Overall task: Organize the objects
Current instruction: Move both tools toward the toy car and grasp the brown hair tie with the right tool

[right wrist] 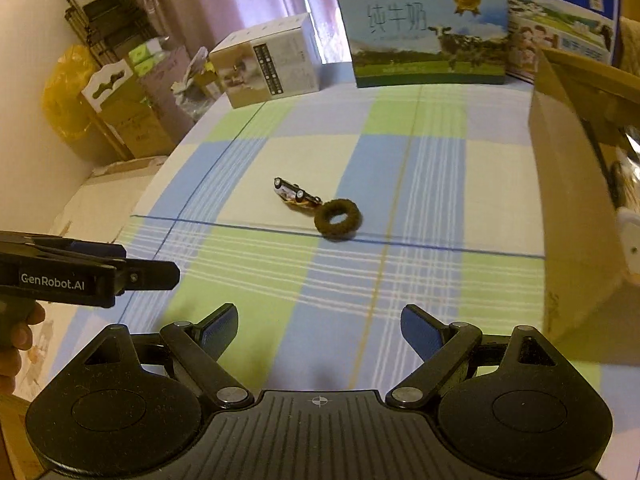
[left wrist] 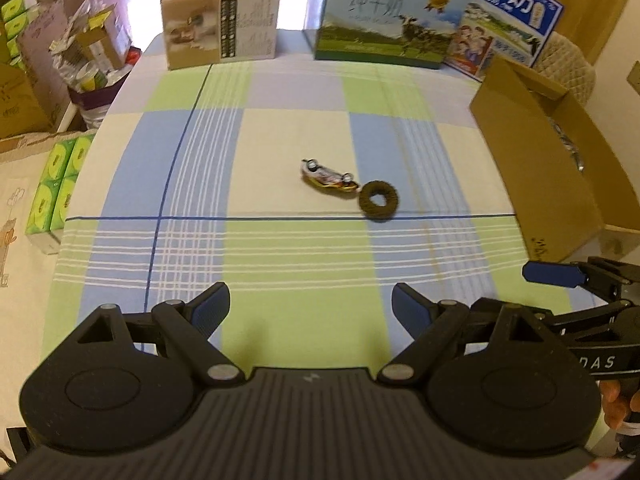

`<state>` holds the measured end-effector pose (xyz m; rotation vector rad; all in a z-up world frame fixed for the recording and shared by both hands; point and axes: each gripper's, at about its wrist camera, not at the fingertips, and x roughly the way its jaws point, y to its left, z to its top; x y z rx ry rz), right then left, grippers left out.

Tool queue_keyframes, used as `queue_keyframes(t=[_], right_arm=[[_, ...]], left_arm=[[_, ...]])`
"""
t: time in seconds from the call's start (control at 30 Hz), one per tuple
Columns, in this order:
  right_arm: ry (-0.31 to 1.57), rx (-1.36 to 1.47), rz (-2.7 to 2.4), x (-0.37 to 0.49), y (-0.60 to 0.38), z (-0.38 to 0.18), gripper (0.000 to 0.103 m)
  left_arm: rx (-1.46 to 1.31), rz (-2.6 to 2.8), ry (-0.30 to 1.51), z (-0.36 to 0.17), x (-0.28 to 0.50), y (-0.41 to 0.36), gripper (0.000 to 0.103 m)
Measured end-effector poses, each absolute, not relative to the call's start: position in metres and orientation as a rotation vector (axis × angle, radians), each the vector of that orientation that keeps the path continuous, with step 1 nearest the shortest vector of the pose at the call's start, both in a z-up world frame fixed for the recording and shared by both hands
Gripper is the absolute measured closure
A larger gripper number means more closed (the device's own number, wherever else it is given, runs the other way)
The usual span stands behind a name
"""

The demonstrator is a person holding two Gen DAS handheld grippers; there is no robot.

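**Two pieces left to box, both tongs empty**

While both tongs hang low over the near edge of the bench, neither has hold of anything. Left tongs [left wrist: 310, 306] stand wide open, blue pads spread well apart over a green square of the cloth [left wrist: 280, 128]. Right tongs [right wrist: 318, 326] are spread just as wide and empty too, with each pair showing at the edge of the other's view.

Further out, near the middle of the bench, lie a toy car [left wrist: 327, 178] and a brown ring [left wrist: 378, 200]. The car is tipped over, wheels showing, its long axis running from far-left to near-right, with the near-right end touching or just beside the ring. The ring lies flat, hole upward. An open carton [left wrist: 552, 168] stands at the right edge, well apart from both; it is probably where they belong.

The risk lies in how close the two sit: closing on the car along its length could push the ring away, or catch both at once. Gripping across the short axis looks safer. The overturned car may also roll or slip between the pads, and the soft ring offers little height to grip.
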<state>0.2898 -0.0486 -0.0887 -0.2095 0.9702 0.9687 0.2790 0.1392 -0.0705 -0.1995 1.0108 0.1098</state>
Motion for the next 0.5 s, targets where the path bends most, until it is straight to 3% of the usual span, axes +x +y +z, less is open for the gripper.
queue_keyframes(t=[0.2,0.5], right_arm=[[0.966,-0.249,0.965,0.301,-0.029,-0.101,0.019],[0.939,-0.263,0.979,0.320,-0.004,-0.118,0.031]], left_arm=[[-0.203,0.125,1.036,-0.086,0.294,0.149,0.017],[-0.194,0.126,1.062,-0.103,0.320,0.157,0.017]])
